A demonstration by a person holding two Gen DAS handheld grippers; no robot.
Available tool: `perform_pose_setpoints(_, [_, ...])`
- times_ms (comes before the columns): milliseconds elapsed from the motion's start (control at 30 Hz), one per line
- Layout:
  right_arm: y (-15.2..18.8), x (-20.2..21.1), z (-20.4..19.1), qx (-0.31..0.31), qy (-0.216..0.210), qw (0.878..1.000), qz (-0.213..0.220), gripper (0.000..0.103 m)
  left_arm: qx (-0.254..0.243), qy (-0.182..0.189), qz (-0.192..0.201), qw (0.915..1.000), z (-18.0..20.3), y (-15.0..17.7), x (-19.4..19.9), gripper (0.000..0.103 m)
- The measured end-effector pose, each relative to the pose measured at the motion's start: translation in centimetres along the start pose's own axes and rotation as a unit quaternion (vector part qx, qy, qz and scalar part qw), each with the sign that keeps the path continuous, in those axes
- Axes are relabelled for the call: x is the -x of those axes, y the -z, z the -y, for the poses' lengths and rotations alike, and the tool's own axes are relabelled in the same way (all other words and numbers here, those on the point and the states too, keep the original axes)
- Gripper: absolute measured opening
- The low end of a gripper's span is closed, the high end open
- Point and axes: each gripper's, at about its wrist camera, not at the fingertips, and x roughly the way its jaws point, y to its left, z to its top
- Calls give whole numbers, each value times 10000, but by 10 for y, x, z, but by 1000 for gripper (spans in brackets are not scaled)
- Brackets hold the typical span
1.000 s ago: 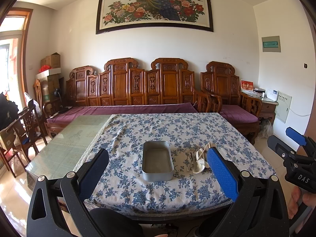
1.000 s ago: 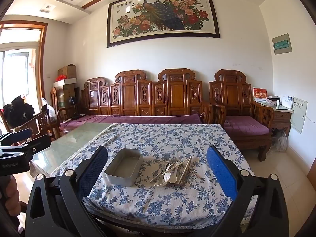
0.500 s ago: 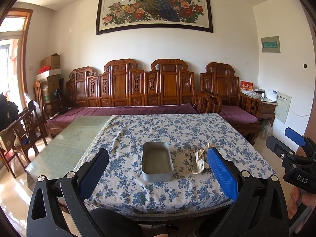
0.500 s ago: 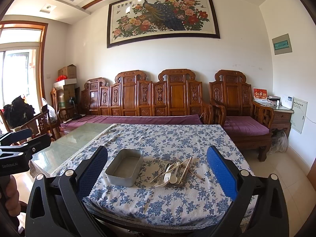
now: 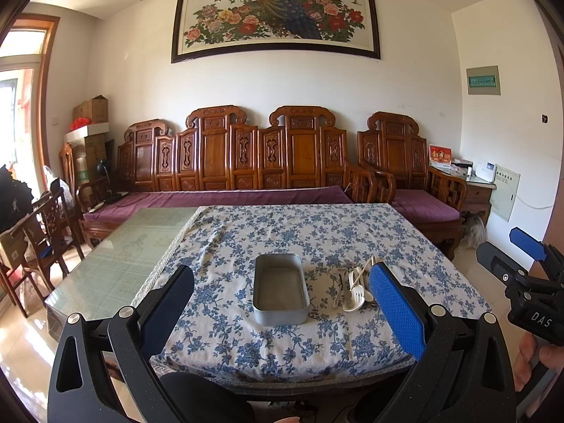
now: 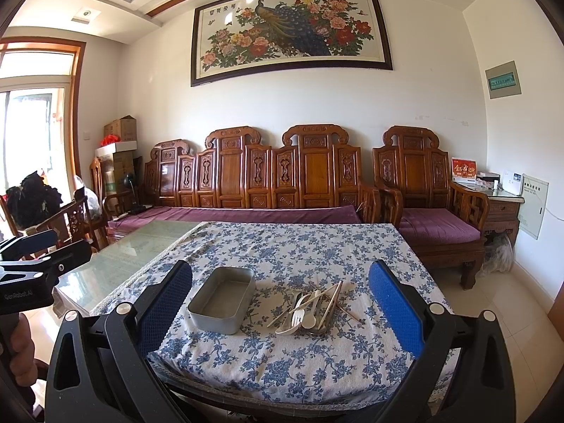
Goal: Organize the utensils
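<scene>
An empty grey metal tin (image 5: 281, 288) (image 6: 222, 299) sits on the blue-flowered tablecloth (image 5: 303, 236) (image 6: 299, 246). Just right of it lies a loose pile of utensils (image 5: 354, 287) (image 6: 312, 308): white plastic fork and spoons, metal pieces and chopsticks. My left gripper (image 5: 282, 312) is open and held back from the table's near edge, with nothing between its fingers. My right gripper (image 6: 282, 312) is open too, at the same distance, and holds nothing. Each gripper shows in the other's view, the right gripper's body (image 5: 525, 282) at the right edge and the left gripper's body (image 6: 31, 268) at the left edge.
The bare glass table top (image 5: 127, 250) lies left of the cloth. A carved wooden sofa with purple cushions (image 5: 229, 176) stands behind the table, an armchair (image 6: 430, 204) to the right. Wooden chairs (image 5: 42, 232) stand at the left. A person's hand (image 5: 539, 363) holds the right gripper's handle.
Both views have shifted very slightly; the tin and the utensils lie where they were. Both grippers have stayed open.
</scene>
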Motion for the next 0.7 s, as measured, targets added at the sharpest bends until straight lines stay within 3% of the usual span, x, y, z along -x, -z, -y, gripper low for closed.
perform_pose_setpoints(700, [3,-1,2,3,-4,10000,12,100,0,-1,13,10000,0,-4,1,96])
